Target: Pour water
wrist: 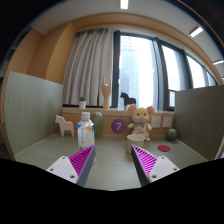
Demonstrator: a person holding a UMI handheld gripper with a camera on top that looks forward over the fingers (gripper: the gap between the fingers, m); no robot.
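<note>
A clear plastic water bottle (86, 131) with a white cap and label stands upright on the green table (112, 165), beyond my left finger. A pale cup (132, 138) stands beyond my right finger, in front of a stuffed mouse. My gripper (112, 160) hovers low over the table, its two fingers with magenta pads (80, 160) spread wide apart with nothing between them. The bottle and cup are both well ahead of the fingertips.
A plush mouse (139, 121), a purple round clock (119, 127), a white toy animal (66, 125), a wooden hand figure (105, 95) and a green ball (172, 133) line the back. A pink plate (164, 148) lies right. Partition walls stand at both sides.
</note>
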